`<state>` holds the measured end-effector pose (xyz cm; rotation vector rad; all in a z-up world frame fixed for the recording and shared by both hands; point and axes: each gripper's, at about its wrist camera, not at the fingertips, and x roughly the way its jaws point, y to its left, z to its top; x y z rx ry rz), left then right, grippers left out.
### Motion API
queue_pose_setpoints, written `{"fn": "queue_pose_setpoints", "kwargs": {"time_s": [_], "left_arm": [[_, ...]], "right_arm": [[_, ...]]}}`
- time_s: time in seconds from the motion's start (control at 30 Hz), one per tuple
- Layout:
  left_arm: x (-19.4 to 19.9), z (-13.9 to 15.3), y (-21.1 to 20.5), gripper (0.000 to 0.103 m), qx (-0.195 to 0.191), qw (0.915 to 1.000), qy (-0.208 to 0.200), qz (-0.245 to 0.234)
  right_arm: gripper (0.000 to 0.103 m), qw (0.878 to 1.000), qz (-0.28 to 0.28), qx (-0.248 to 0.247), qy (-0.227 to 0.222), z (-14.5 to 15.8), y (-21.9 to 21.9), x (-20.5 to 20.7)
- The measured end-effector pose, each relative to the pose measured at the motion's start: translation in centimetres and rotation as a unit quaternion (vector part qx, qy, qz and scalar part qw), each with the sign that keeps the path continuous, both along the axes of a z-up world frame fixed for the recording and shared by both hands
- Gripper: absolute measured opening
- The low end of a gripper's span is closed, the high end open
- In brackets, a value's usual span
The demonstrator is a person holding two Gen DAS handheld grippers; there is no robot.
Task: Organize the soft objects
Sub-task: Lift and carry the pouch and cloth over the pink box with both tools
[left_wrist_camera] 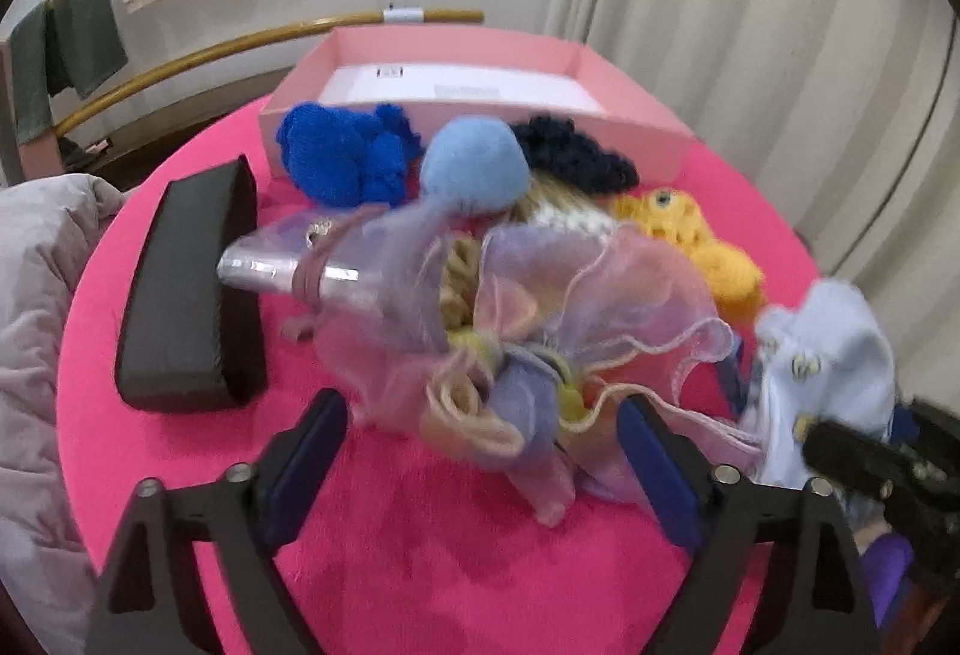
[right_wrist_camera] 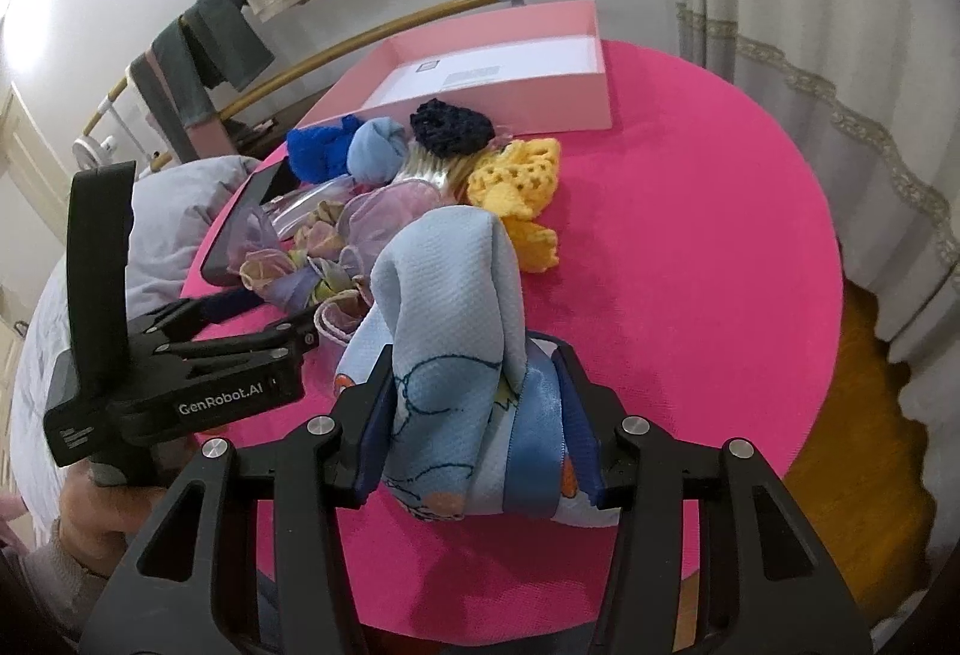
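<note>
Black case (left_wrist_camera: 192,289), far left on pink round table (left_wrist_camera: 420,565); long axis running away from camera. Left gripper (left_wrist_camera: 480,451): released, fingers spread either side of sheer organza bundle (left_wrist_camera: 540,319), near end; clear tapered end pointing left toward case. Behind: royal-blue knit (left_wrist_camera: 342,157), pale-blue ball (left_wrist_camera: 474,166), navy crochet (left_wrist_camera: 576,151), yellow crochet (left_wrist_camera: 690,241), open pink box (left_wrist_camera: 480,79) at far edge. Right gripper (right_wrist_camera: 474,415): clenched on light-blue cloth (right_wrist_camera: 450,307), standing upright, peak upward, near table's front.
</note>
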<state>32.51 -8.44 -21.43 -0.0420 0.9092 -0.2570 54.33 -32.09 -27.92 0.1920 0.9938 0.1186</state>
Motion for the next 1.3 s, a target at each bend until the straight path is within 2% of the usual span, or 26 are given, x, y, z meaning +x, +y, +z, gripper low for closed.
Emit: {"fn": "queue_pose_setpoints", "kwargs": {"time_s": [0.03,0.07,0.2,0.37,0.57,0.87,1.1,1.3], "left_arm": [[0.4,-0.2,0.0,0.074,-0.012,0.9999,0.007,-0.005],[0.8,-0.5,0.0,0.044,-0.022,0.9995,0.022,-0.008],[0.5,-0.5,0.4,0.032,-0.034,0.9991,0.025,-0.009],[-1.5,0.2,2.5,0.030,-0.047,0.9988,0.014,-0.002],[-4.9,1.9,4.6,0.030,-0.028,0.9996,-0.008,0.005],[-8.0,6.7,6.2,0.030,-0.015,0.9979,-0.060,0.021],[-7.9,9.2,6.7,0.030,0.000,0.9961,-0.080,0.036],[-5.1,10.9,5.5,0.031,0.014,0.9948,-0.094,0.036]], "right_arm": [[0.046,1.000,-0.002,0.000,0.000,0.1,-0.1,0.0],[0.046,1.000,-0.005,0.000,-0.001,0.1,-0.2,0.0],[0.046,1.000,-0.008,0.001,-0.005,0.6,-0.4,-0.3],[0.046,1.000,-0.011,0.005,-0.015,1.3,-0.5,-0.5],[0.046,1.000,-0.008,0.013,-0.027,2.0,-0.1,-0.5],[0.046,0.999,0.008,0.014,-0.047,3.4,1.8,-0.1],[0.046,0.997,0.015,0.012,-0.069,5.0,2.9,1.5],[0.046,0.996,0.019,0.007,-0.087,6.3,3.3,3.8]]}}
